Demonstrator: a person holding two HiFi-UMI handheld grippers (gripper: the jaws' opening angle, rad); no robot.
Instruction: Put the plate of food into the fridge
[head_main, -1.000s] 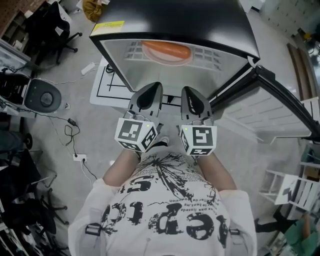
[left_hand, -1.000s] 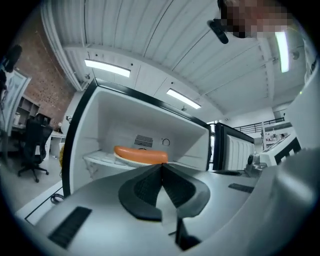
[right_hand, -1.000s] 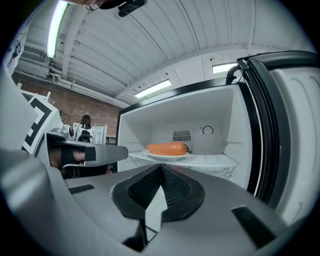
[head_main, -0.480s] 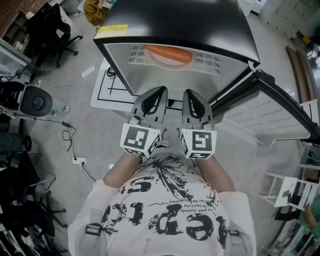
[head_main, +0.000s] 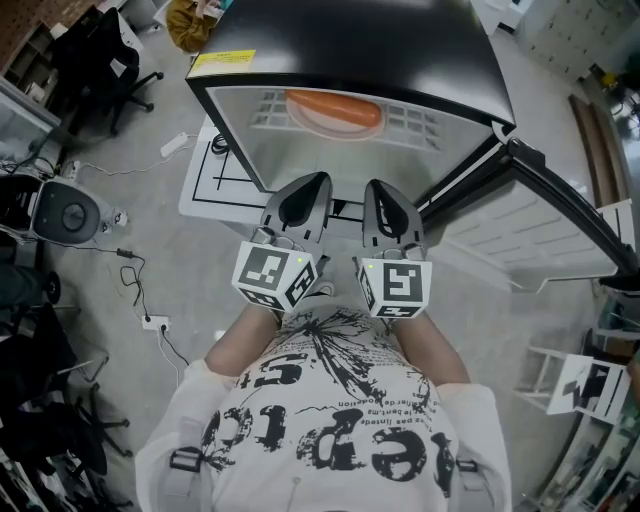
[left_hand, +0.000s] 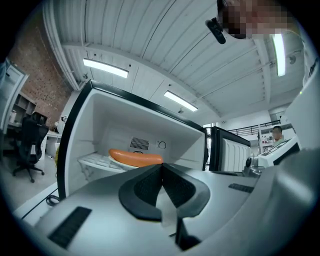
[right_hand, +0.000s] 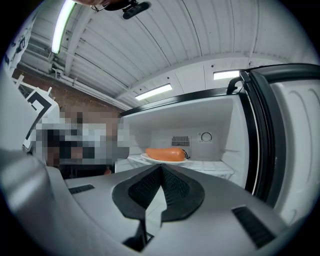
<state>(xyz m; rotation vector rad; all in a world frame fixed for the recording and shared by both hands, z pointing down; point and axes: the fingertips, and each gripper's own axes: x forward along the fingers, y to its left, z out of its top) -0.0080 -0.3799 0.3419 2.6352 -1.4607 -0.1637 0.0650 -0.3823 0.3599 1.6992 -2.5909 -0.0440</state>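
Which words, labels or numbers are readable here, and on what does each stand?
No text can be quoted with certainty.
Yellow label on the fridge top: print too small to read.
Shirt: large black letters, upside down and distorted, not readable.
Marker cubes: black square patterns only, no words.

The person wears a white short-sleeved T-shirt (head_main: 330, 430) printed with heavy black lettering and a spiky black motif (the letters read upside down from above). The left claw (head_main: 314, 180) and right claw (head_main: 374, 186) share one build: smooth silver-grey shells with black ribbed pads in a dark oval recess. The left cube (head_main: 272, 276) and right cube (head_main: 397, 287) are white with black square markers.
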